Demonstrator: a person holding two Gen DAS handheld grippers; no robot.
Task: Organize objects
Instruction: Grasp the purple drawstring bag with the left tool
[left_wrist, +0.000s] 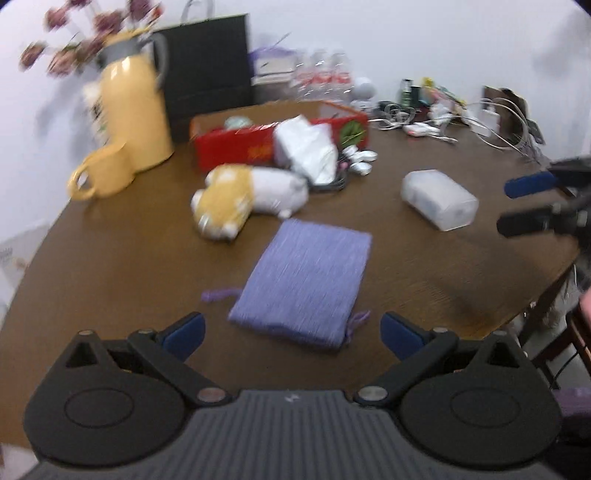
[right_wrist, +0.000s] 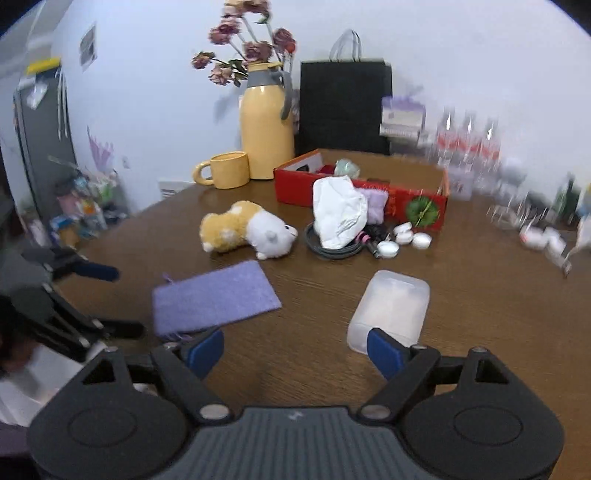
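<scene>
Claws both spread, empty: left claw (left_wrist: 291, 334) near purple pouch (left_wrist: 306, 280)

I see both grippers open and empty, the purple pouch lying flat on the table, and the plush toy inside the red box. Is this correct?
One detail is wrong: the plush toy is not inside the red box; it lies on the table in front of it, as the right wrist view shows. The rest holds: the left gripper and right gripper are open and empty, and the purple pouch lies flat.
</scene>
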